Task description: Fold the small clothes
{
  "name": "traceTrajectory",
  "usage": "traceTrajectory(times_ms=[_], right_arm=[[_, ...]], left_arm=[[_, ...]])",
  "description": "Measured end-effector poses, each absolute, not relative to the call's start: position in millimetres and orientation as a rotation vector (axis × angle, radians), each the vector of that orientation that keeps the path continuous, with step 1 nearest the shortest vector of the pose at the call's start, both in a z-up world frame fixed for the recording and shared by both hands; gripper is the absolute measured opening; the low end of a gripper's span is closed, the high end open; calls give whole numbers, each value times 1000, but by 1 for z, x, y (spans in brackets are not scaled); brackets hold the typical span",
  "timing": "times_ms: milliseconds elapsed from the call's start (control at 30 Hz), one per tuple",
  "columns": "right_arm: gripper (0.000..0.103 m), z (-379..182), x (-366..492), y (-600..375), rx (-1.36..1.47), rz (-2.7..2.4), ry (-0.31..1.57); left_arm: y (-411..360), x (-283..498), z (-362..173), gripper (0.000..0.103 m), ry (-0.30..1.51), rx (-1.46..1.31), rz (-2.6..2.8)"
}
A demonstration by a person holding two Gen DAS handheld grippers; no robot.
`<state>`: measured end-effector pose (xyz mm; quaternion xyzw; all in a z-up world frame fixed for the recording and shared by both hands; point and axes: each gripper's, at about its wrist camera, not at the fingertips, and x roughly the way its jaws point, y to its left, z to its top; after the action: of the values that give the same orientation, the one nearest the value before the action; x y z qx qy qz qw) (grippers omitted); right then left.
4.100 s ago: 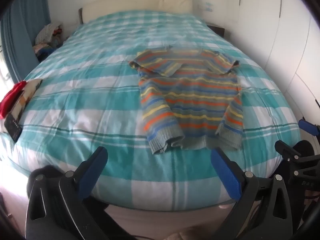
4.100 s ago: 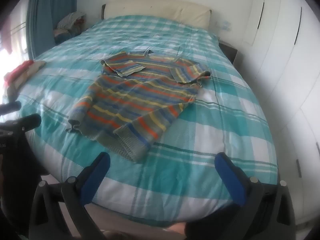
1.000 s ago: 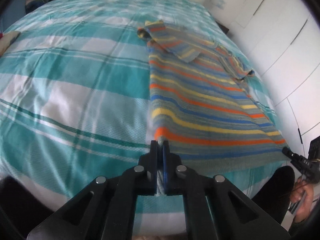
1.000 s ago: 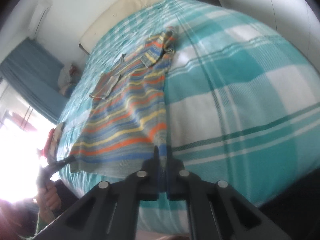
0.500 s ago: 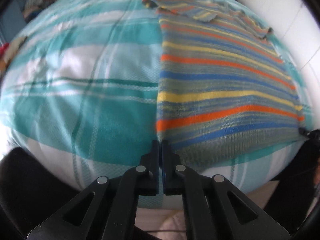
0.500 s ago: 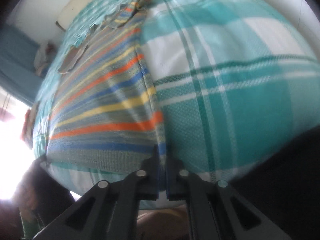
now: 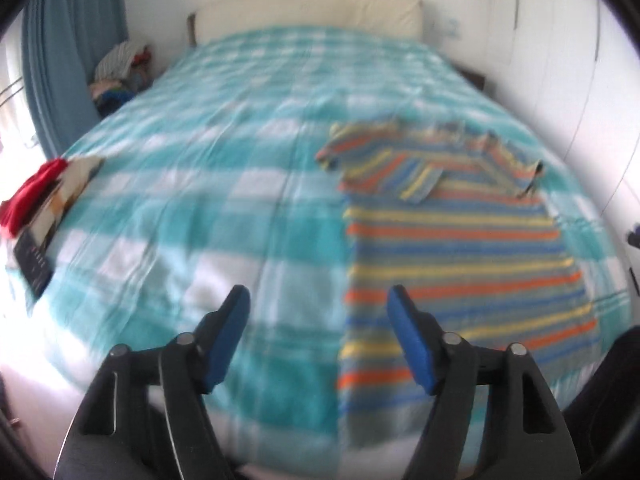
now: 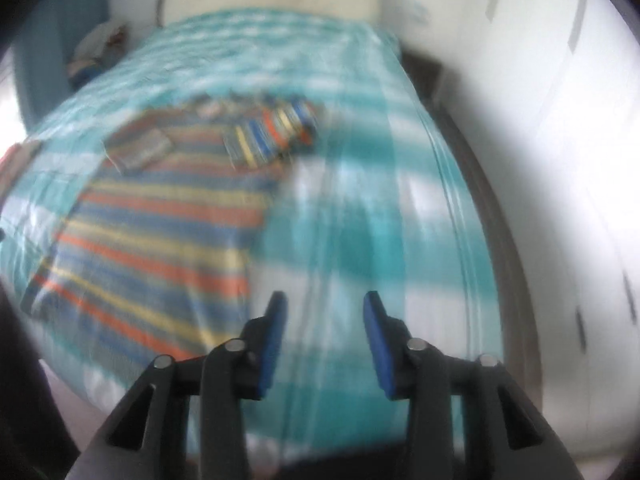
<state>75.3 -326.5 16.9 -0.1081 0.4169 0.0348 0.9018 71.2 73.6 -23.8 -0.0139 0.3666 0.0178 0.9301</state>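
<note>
A small striped sweater (image 7: pixel 452 256) in orange, blue, yellow and grey lies flat on the bed, both sleeves folded in across the chest, its hem at the bed's near edge. It also shows in the right wrist view (image 8: pixel 160 232), blurred. My left gripper (image 7: pixel 318 300) is open and empty, above the bed just left of the sweater's lower left corner. My right gripper (image 8: pixel 325 300) is open and empty, above the bed just right of the sweater's lower right corner.
The bed has a teal and white checked cover (image 7: pixel 208 184) and a cream headboard (image 7: pixel 308 8). Folded red and beige clothes (image 7: pixel 36 196) lie at its left edge. A blue curtain (image 7: pixel 68 40) hangs at left; white wardrobe doors (image 8: pixel 560 120) stand at right.
Both grippers have let go of the sweater's hem corners, opened, and pulled up and back. The sweater now lies stretched flat on the bed.
</note>
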Motion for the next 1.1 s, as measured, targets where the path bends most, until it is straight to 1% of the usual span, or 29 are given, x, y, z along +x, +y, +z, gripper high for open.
traceTrajectory(times_ms=[33,67,200,267,300,367,433,467,500,600,700,767,833,933,1100], right_arm=[[62,20,96,-310,-258,123,839],[69,18,118,-296,-278,179,829],[68,-24,214,-238,-362,309,889],[68,-54,250,-218,-424,298,922],[68,-73,269,-212,-441,290,947],[66,-102,293,-214,-437,257,998],[42,-112,308,-227,-322,220,1012],[10,-105,311,-244,-254,164,1002],[4,-96,311,-259,-198,138,989],[4,-58,301,-332,-31,49,904],[4,-32,278,-435,171,-115,846],[4,-33,254,-503,303,-234,844],[4,-43,240,-542,381,-290,862],[4,-67,220,-563,500,-237,887],[4,-92,214,-558,516,-291,904]], left_arm=[[63,81,-29,83,722,-33,8],[57,85,-36,84,709,-37,-13],[32,102,-88,84,723,3,-32],[25,104,-107,81,794,71,16],[22,104,-111,78,821,87,26],[27,105,-110,78,816,66,12],[33,105,-105,79,810,43,27],[33,106,-108,79,815,31,35],[35,107,-109,79,821,15,40],[40,109,-110,79,838,-36,27],[39,109,-108,79,832,-53,13],[36,107,-108,79,825,-43,11],[32,107,-109,79,826,-35,5],[28,109,-113,79,837,-33,0],[26,109,-121,79,853,-25,16]])
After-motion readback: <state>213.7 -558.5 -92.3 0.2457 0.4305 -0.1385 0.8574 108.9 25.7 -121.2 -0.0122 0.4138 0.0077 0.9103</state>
